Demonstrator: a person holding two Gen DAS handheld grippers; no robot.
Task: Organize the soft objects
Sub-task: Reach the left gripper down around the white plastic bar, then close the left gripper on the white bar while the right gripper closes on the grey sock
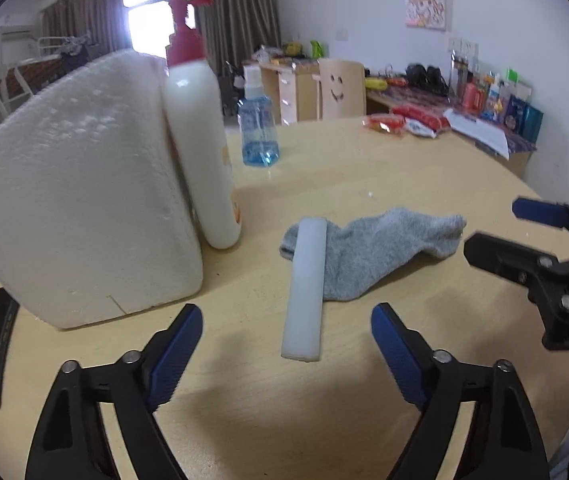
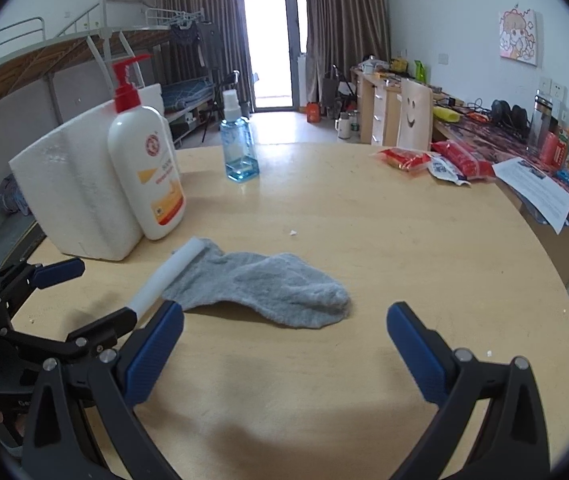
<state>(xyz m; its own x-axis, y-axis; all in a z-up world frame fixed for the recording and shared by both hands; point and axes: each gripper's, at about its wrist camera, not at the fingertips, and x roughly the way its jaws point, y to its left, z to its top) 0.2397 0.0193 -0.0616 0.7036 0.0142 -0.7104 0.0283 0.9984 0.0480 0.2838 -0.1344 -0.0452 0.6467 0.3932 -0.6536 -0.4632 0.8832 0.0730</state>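
We hold both grippers low over the round wooden table, each with its fingers released and nothing between them. The left gripper has its blue pads spread to either side of the near end of the white foam strip, which lies flat and runs straight away from the fingers; the pads do not touch it. The grey sock lies crumpled just ahead of the right gripper, its toe end nearest the gap between those fingers, its cuff end tucked under or against the far end of the strip. We cannot tell whether the cuff merely touches the foam or is caught beneath it.

Beyond the left fingers and to their left stand the white foam block and, touching it, the lotion pump bottle; the blue spray bottle stands farther off.

We judge the risks as these. If the left fingers close on the strip and lift while the sock overlaps it, the sock may drag along or bunch up. The strip is narrow and soft, so an off-centre pinch could let it pivot or slip. A sideways sweep of the left gripper could knock the tall pump bottle over.
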